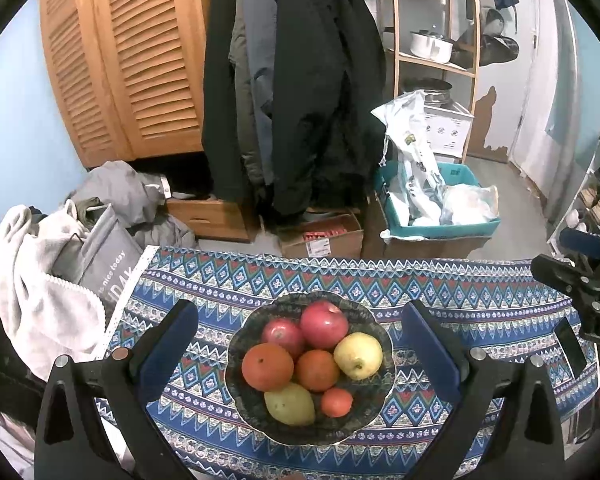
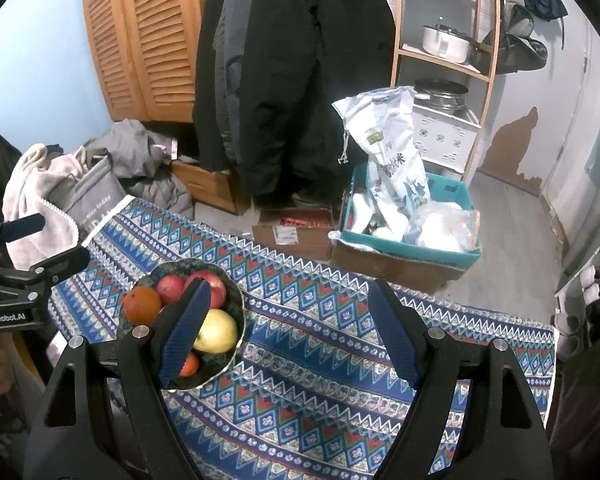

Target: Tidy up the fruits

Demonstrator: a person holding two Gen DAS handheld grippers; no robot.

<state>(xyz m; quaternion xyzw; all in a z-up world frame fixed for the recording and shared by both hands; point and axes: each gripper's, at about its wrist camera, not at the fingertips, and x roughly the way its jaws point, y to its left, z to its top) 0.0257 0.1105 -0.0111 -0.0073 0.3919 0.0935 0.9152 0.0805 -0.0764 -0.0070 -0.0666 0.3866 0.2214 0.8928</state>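
Note:
A dark patterned bowl (image 1: 374, 320) sits on a blue patterned tablecloth (image 1: 480, 300). It holds two red apples (image 1: 324, 324), a yellow apple (image 1: 358, 355), two oranges (image 1: 267, 366), a small tangerine (image 1: 337, 402) and a yellow-green fruit (image 1: 290, 404). My left gripper (image 1: 300, 334) is open and empty, held above the bowl with the bowl between its fingers. My right gripper (image 2: 290, 328) is open and empty over the cloth, right of the bowl (image 2: 236, 300); its left finger (image 2: 184, 332) covers part of the fruit. The other gripper shows at each view's edge.
A black phone (image 1: 570, 346) lies on the cloth at the right. Beyond the table's far edge are cardboard boxes (image 2: 292, 234), a teal box with bags (image 2: 408, 216), hanging coats (image 1: 296, 92), a wooden shelf (image 2: 444, 64) and a laundry pile at the left (image 1: 44, 264).

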